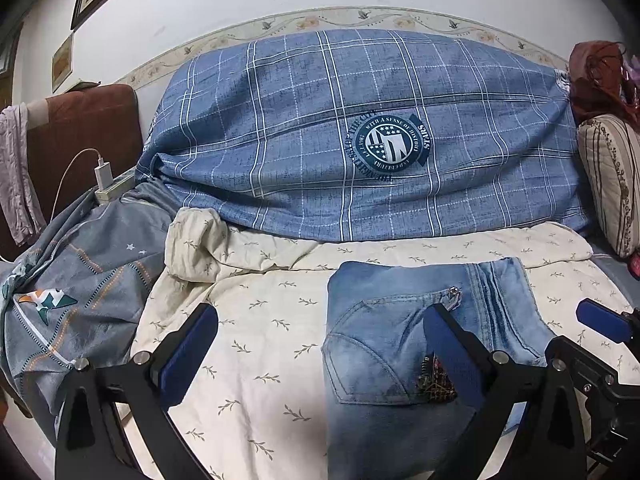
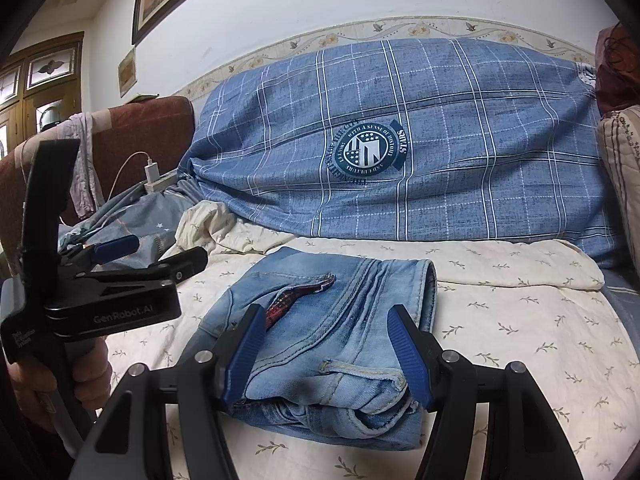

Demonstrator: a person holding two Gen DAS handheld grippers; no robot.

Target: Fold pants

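Observation:
Light blue jeans (image 2: 340, 300) lie folded into a compact rectangle on the cream leaf-print blanket (image 2: 500, 320), with a patterned pocket lining showing. My right gripper (image 2: 326, 312) sits around their near waistband end, its blue pads against both sides of the stacked layers. In the left wrist view the jeans (image 1: 400, 320) lie right of centre. My left gripper (image 1: 322, 312) hangs wide open above their left edge, holding nothing. From the right wrist view the left gripper (image 2: 166, 248) is off to the left of the jeans, held in a person's hand (image 2: 92, 380). One right fingertip (image 1: 600, 320) shows at the right edge.
A bulky blue checked duvet (image 1: 340, 132) fills the back of the bed. A grey patterned sheet (image 1: 80, 280) is bunched at the left, beside a charger on a power strip (image 1: 106, 184) and a brown chair (image 1: 92, 128). A striped cushion (image 1: 612, 180) stands at the right.

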